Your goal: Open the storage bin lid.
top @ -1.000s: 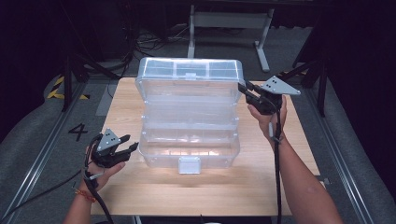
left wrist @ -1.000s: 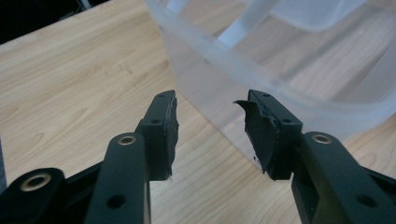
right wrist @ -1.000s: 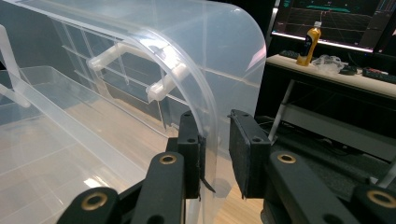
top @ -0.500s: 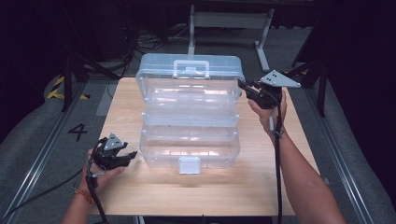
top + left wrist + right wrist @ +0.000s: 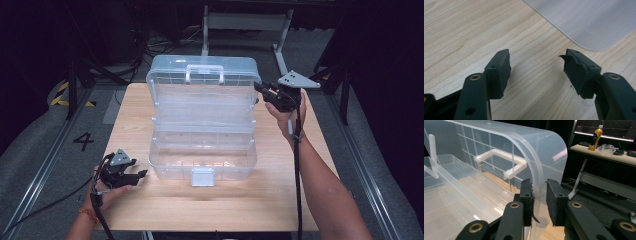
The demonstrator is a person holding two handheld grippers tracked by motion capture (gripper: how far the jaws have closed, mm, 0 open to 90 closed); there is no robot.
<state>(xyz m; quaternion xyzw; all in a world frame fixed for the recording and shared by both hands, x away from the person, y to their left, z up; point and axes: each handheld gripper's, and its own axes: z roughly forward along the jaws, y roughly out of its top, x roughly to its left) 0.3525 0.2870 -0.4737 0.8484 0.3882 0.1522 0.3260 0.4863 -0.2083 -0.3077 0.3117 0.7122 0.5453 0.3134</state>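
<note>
Right gripper (image 5: 261, 90) is clamping the clear toolbox's lid (image 5: 541, 157) (edge between jaws); left gripper (image 5: 135, 176) is hovering open-jawed over the table (image 5: 300, 200).

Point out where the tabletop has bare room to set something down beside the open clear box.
Bare wood lies along the near edge of the table in front of the clear box, and in strips on the box's left and right. The left gripper occupies the near-left corner; the right gripper clamps the lid at the far right.
</note>
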